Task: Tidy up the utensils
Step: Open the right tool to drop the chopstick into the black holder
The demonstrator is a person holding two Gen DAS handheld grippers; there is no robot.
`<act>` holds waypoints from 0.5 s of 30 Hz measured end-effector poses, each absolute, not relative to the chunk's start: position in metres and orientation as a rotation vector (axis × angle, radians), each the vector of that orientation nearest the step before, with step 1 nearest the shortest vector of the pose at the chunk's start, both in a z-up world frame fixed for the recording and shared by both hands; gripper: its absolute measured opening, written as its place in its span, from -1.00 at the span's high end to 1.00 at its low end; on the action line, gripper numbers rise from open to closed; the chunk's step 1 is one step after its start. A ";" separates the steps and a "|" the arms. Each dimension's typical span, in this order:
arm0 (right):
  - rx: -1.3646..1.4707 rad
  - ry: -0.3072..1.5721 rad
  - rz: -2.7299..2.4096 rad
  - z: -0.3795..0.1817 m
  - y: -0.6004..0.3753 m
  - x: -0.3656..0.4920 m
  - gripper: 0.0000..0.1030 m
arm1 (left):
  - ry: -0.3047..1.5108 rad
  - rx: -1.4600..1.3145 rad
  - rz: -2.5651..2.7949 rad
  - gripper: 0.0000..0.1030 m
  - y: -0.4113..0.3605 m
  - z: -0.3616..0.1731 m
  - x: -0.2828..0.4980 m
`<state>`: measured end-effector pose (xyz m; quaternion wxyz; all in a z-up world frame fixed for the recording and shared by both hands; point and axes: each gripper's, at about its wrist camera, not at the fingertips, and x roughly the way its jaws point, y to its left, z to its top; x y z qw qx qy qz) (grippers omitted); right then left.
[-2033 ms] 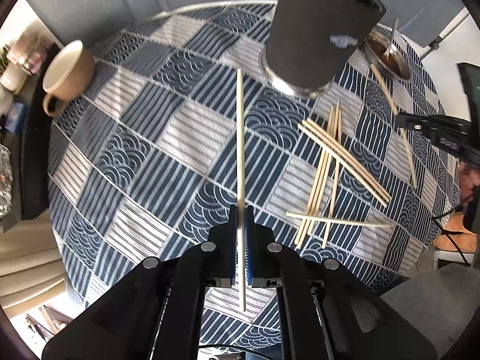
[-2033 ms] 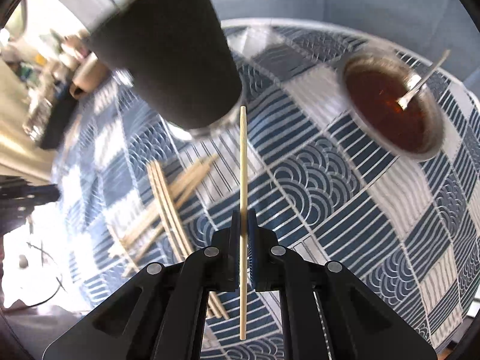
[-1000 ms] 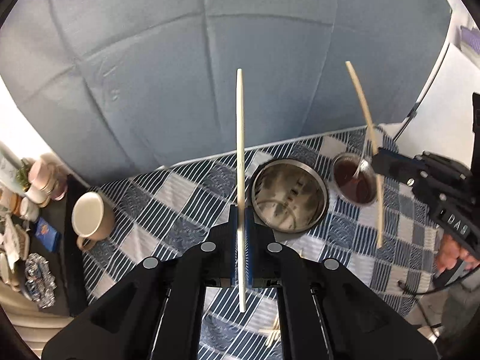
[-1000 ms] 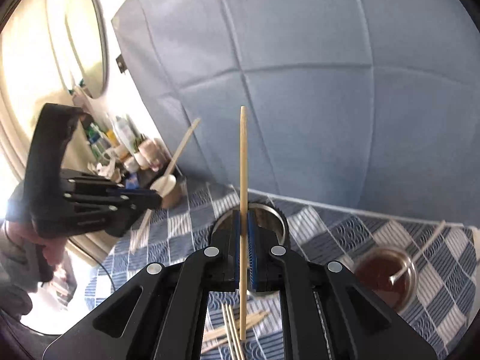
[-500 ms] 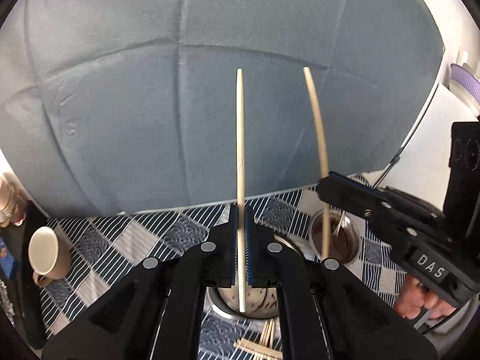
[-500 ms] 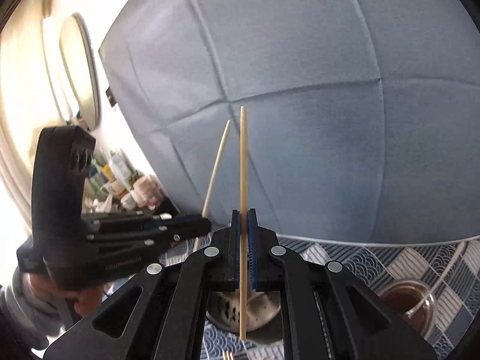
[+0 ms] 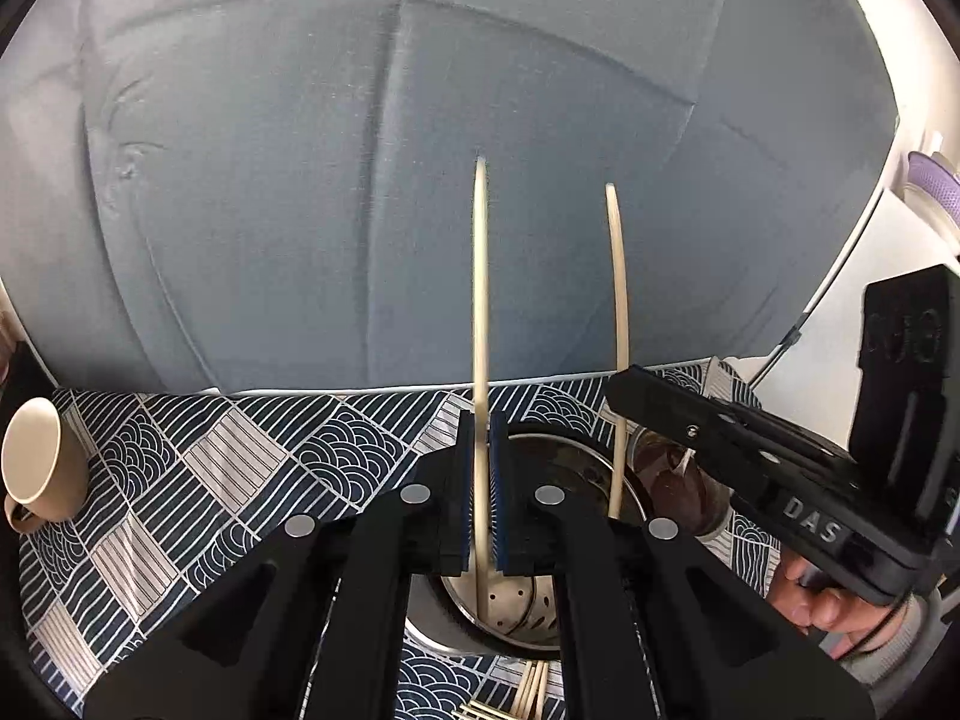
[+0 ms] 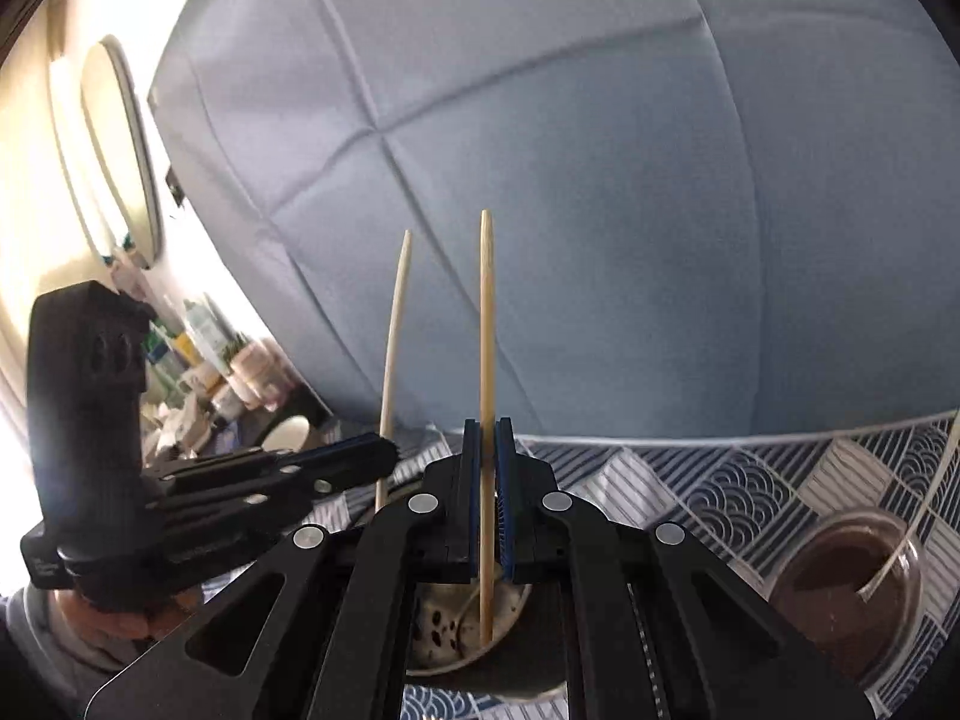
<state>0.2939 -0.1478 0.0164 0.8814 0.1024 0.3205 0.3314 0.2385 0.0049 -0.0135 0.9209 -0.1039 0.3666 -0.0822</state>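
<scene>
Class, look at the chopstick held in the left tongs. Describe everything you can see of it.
The chopstick is pale, smooth, wood-like and slender, narrowing to its upper tip. It stands upright. The blue pads of the left tongs flank its lower part with a slight gap showing. Its bottom end hangs inside the metal holder, above the perforated base. A second chopstick stands beside it, apart.
</scene>
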 end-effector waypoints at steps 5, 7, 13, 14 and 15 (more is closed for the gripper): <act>0.215 0.669 0.643 0.021 -0.154 0.292 0.77 | 0.746 -0.210 -0.138 0.52 0.009 -0.008 0.232; 0.214 0.662 0.630 0.025 -0.156 0.289 0.39 | 0.739 -0.203 -0.121 0.41 0.012 -0.003 0.229; 0.201 0.645 0.608 0.035 -0.159 0.279 0.23 | 0.725 -0.197 -0.091 -0.10 0.017 0.010 0.213; 0.198 0.640 0.603 0.037 -0.161 0.277 0.16 | 0.715 -0.193 -0.086 -0.20 0.018 0.013 0.207; 0.195 0.635 0.600 0.038 -0.161 0.274 0.12 | 0.713 -0.184 -0.077 -0.25 0.019 0.014 0.203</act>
